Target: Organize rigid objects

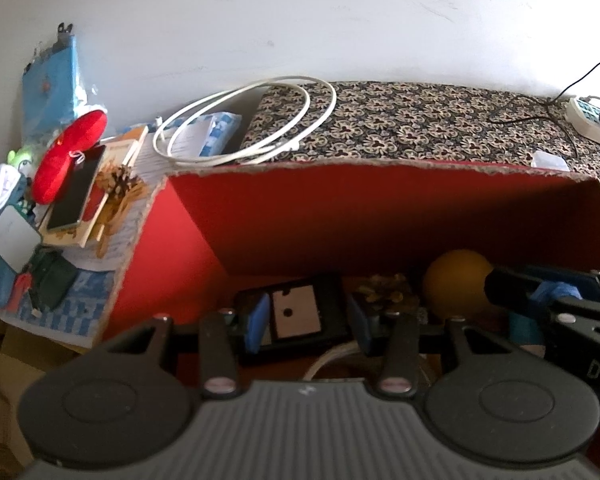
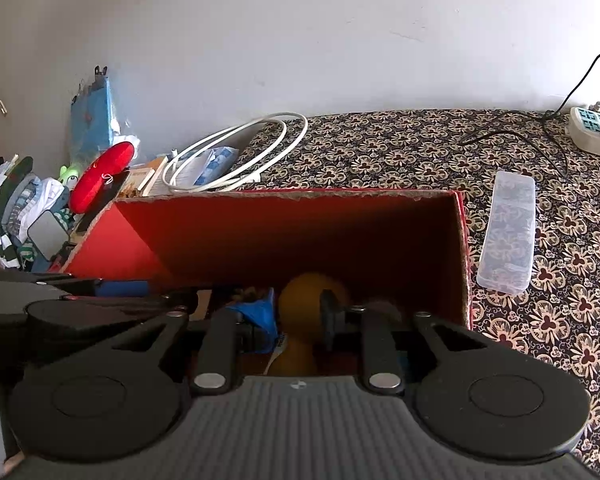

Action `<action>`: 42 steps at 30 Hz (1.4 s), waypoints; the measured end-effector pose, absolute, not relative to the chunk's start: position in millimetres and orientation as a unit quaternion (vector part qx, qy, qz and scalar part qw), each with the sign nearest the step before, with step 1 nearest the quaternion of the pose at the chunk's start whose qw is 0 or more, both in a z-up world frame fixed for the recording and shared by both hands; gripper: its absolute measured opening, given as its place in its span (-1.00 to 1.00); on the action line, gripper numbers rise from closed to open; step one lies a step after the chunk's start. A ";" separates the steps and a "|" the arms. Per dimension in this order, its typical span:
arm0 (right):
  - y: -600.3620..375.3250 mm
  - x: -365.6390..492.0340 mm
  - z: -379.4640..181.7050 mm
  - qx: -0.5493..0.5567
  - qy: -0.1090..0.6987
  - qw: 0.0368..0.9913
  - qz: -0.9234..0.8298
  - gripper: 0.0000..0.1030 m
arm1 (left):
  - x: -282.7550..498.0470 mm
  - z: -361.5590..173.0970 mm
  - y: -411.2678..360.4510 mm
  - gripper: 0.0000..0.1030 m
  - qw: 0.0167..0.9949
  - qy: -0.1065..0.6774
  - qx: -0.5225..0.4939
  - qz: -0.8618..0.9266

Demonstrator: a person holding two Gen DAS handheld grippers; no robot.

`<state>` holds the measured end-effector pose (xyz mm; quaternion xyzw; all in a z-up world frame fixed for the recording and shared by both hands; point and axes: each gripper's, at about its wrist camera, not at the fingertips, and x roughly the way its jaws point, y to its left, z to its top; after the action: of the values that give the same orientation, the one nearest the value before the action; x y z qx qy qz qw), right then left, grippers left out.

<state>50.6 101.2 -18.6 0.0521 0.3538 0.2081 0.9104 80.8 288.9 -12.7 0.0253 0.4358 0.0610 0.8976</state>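
Observation:
An open red cardboard box [image 1: 380, 168] [image 2: 284, 194] stands on a patterned cloth. Both grippers reach into it. My left gripper [image 1: 310, 320] has its blue pads apart over a flat black device [image 1: 296, 312] with a pale panel. The device lies behind the pads, and its left edge shows past the left pad. Beside it sit a brownish, cone-like clump [image 1: 384, 292] and an orange ball [image 1: 456, 286] [image 2: 304, 292]. My right gripper [image 2: 296, 316] [image 1: 520, 292] has its fingers apart, and the ball is just beyond the tips. The box floor under the fingers is mostly hidden.
A coiled white cable [image 2: 236, 152] lies behind the box. A clear plastic case [image 2: 508, 236] lies to its right on the cloth [image 2: 420, 152]. A power strip [image 2: 588, 128] with a black lead sits at the far right. A red cushion [image 1: 68, 156], a phone [image 1: 76, 192] and books are piled at the left.

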 end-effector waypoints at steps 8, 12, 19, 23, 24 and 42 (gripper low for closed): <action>101.3 50.3 -18.8 0.051 0.353 0.911 0.206 -0.88 | 80.9 -12.9 285.8 -0.04 0.896 0.439 0.031 0.056; 101.5 50.8 -19.0 0.052 0.353 0.912 0.204 -0.89 | 78.8 -12.1 285.1 -0.01 0.901 0.429 0.038 0.053; 100.5 49.0 -18.1 0.055 0.345 0.915 0.202 -0.89 | 77.0 -11.0 283.5 0.03 0.903 0.422 0.044 0.063; 99.8 48.4 -18.3 0.057 0.345 0.915 0.202 -0.89 | 77.7 -10.8 284.3 0.06 0.903 0.422 0.038 0.072; 98.8 47.7 -18.2 0.060 0.343 0.915 0.203 -0.89 | 77.4 -10.4 286.1 0.06 0.903 0.422 0.030 0.075; 61.2 -10.7 15.1 0.107 0.318 0.918 0.212 -0.85 | 15.1 34.9 280.1 0.22 0.915 0.391 0.017 0.097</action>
<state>-10.7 61.2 15.1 0.1074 0.3176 0.2122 0.9179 15.1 280.1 34.9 0.0173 0.3911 0.0965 0.9151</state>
